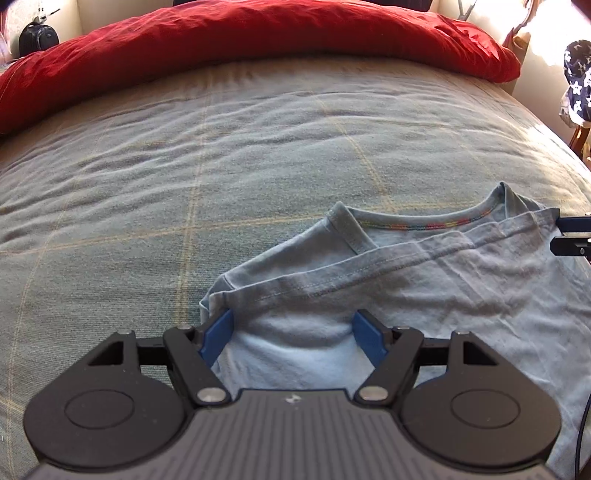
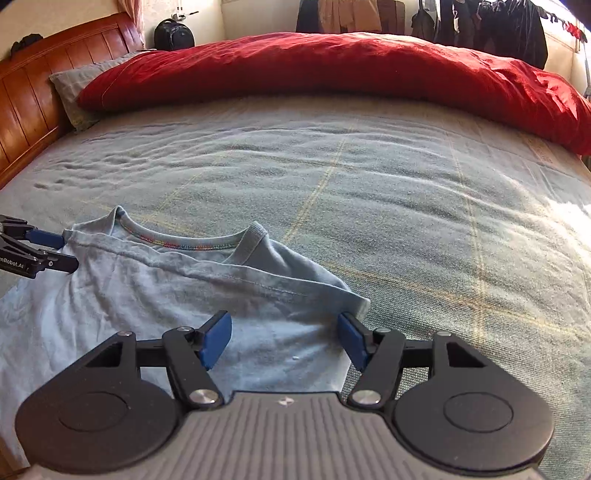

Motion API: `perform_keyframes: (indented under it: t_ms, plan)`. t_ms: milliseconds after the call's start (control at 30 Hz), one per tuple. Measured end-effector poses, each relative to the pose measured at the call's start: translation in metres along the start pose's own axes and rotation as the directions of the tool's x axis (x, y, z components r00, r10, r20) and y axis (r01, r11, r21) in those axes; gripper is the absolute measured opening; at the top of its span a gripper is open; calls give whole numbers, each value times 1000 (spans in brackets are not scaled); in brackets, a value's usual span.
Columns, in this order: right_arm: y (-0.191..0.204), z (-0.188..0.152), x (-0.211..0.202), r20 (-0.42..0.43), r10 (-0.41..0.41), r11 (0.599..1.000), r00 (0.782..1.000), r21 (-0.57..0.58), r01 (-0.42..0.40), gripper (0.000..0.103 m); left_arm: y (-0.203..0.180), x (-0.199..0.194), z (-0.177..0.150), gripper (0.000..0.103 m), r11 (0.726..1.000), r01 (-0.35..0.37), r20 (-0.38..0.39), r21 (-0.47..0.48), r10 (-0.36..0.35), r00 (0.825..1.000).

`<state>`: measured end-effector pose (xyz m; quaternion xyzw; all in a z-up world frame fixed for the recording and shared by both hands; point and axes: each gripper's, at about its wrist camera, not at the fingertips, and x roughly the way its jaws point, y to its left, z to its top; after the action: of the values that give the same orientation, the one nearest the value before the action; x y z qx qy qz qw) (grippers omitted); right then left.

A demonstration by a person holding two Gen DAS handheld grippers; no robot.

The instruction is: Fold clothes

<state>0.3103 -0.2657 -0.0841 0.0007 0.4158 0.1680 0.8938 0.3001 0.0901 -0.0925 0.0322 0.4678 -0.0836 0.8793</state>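
T-shirt [image 1: 424, 295], light blue, lying folded on the near part of a bed [image 1: 221, 166] under a grey-blue checked blanket; rainbow stitching inside the collar. Left gripper [image 1: 293, 338] spread wide over the shirt's left corner, right gripper [image 2: 284, 338] likewise wide apart at the right corner, neither pinching cloth. Red duvet [image 2: 332, 74] heaped along the far side, grey pillow [image 2: 74, 92] against a wooden headboard [image 2: 33, 85]. Dark clothes [image 2: 480, 26] hanging behind, black backpack [image 2: 173, 35] by the wall. Partly readable on the left gripper's side: "nRobot.AI".
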Motion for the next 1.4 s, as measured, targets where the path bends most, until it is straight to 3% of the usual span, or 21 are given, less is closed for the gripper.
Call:
perform_keyframes:
  t_ms: [100, 200, 300, 400, 500, 633, 767, 867, 967, 1200, 1300, 1400]
  plan:
    - [-3, 2, -3, -2, 13, 999, 1000, 37, -13, 68, -5, -4, 3, 73, 1000, -24, 2, -12, 24, 1000]
    - [11, -4, -30, 21, 31, 999, 999, 10, -32, 70, -22, -29, -4, 73, 998, -30, 47, 51, 27, 999]
    - [33, -21, -58, 41, 56, 998, 998, -32, -55, 80, -44, -62, -21, 78, 997, -8, 113, 74, 0, 994]
    - [56, -46, -76, 47, 54, 997, 997, -64, -51, 80, -64, -87, -50, 79, 996, 31, 158, 82, -44, 987]
    - [79, -75, -85, 45, -6, 996, 999, -84, 10, 80, -88, -99, -82, 79, 995, -2, 171, 103, -16, 985]
    - [92, -103, -87, 31, -15, 998, 999, -64, 17, 82, -110, -95, -119, 79, 990, -48, 140, 135, 29, 990]
    - [98, -118, -88, 19, -35, 996, 999, -80, 37, 83, -107, -96, -141, 80, 993, -59, 130, 98, 46, 990]
    - [99, -120, -96, 28, -31, 997, 999, -75, 33, 83, -105, -118, -146, 80, 994, -83, 148, 73, 72, 986]
    - [100, -121, -98, 36, -14, 998, 999, -64, 17, 84, -102, -128, -149, 85, 997, -54, 163, 57, 44, 986]
    - [105, -129, -99, 38, 7, 998, 999, -68, -4, 85, -75, -121, -175, 85, 990, -79, 91, -118, 90, 992]
    - [102, -128, -101, 39, 23, 999, 999, -50, -21, 85, -75, -134, -172, 85, 988, -105, 147, -110, 121, 982]
    - [105, -125, -104, 51, 20, 999, 998, -51, -17, 85, -75, -132, -164, 85, 990, -88, 168, -107, 105, 980]
